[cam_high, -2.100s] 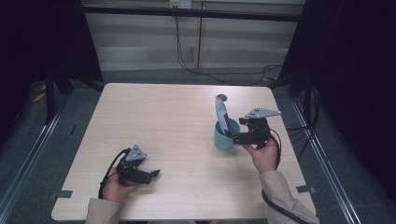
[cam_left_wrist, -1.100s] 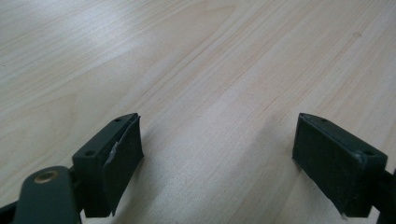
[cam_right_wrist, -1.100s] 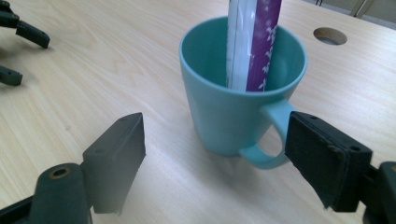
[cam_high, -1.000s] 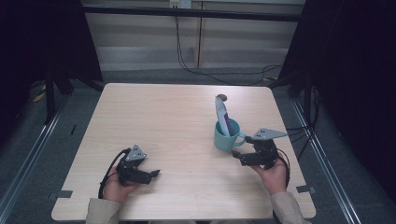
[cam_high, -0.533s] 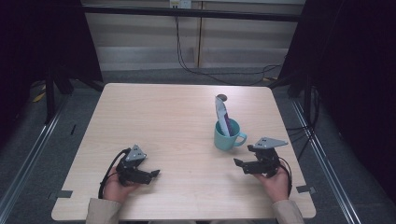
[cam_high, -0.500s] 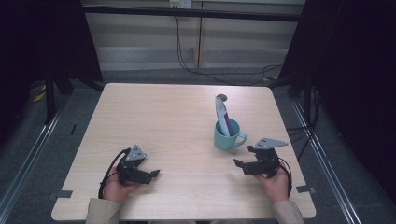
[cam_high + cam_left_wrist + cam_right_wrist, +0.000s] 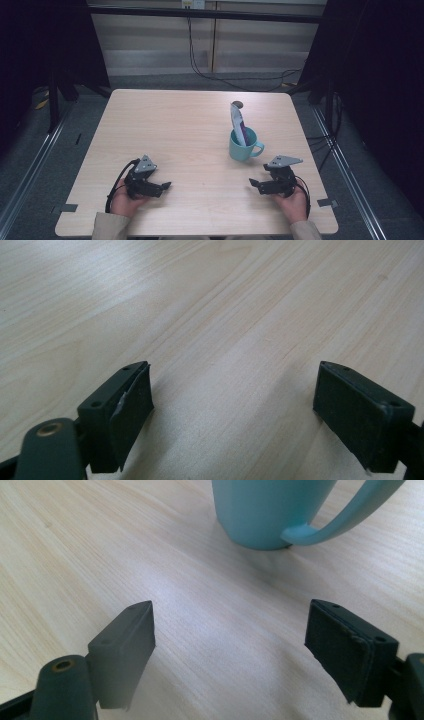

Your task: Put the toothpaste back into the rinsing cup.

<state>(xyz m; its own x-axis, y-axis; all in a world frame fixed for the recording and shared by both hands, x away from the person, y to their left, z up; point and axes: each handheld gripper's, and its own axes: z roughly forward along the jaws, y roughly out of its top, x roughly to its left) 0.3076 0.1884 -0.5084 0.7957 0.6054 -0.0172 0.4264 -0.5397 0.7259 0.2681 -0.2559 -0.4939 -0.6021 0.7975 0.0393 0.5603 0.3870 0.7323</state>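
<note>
Pale wooden desk (image 7: 190, 125) under dark curtains: at its near-left edge the left hand-held gripper (image 7: 164, 186) rests with jaws spread, nothing between them; right of centre stands a teal ceramic mug (image 7: 242, 145) holding an upright white-and-purple tube (image 7: 238, 122); the right hand-held gripper (image 7: 254, 185), also spread and empty, sits nearer, mug just beyond its jaws

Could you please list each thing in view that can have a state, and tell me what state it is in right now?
Teal mug: upright on the table, handle toward the right edge, touched by neither gripper.
Tube: standing in the mug, leaning, top end above the rim.
Left gripper: open, nothing between its jaws, low over the table.
Right gripper: open, nothing held, jaws pointing at the mug's base.
</note>
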